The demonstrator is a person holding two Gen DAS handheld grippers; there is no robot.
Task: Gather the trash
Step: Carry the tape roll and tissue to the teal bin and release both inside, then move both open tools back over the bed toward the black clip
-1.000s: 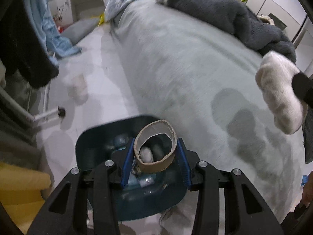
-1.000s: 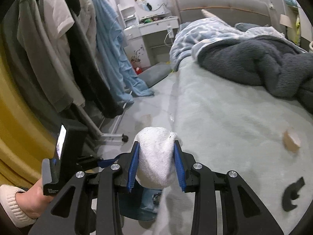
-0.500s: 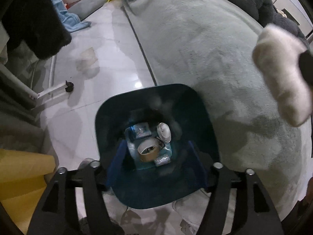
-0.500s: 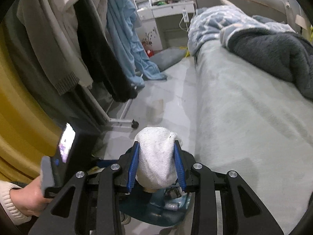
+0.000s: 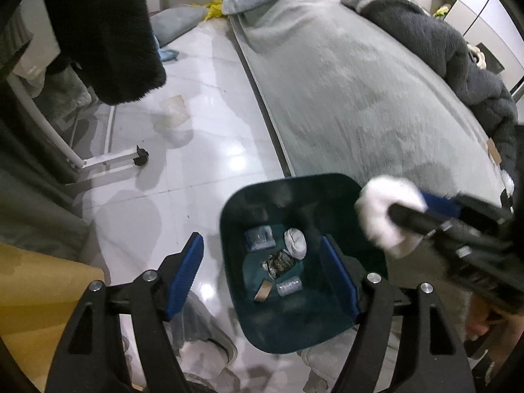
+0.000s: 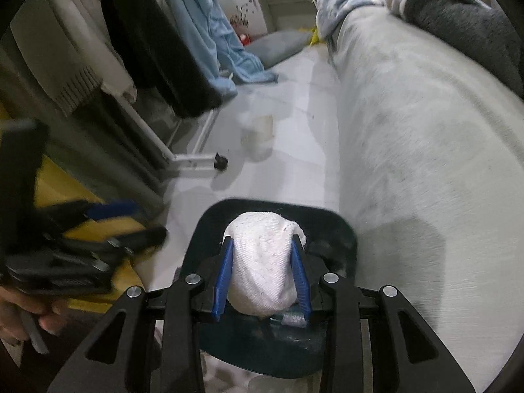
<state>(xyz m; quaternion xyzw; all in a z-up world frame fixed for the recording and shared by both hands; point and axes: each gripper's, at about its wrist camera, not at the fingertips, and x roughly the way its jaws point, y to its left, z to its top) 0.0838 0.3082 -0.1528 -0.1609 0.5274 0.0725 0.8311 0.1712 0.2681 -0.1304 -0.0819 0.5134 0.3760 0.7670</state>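
Dropped cardboard ring (image 5: 263, 290) lies binned — below left hand-held gripper (image 5: 262, 275).

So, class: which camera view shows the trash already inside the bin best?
The left wrist view: it looks straight into the bin, its contents unobstructed. In the right wrist view, the white sock in the right gripper hides nearly everything inside.

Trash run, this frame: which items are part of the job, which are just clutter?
Job:
- dark teal bin
- white sock, clamped in right gripper over the bin
- left gripper, empty, jaws opening
- cardboard ring and wrappers in the bin

Clutter:
- grey blanket
- hanging clothes
- blue towel
- rack foot
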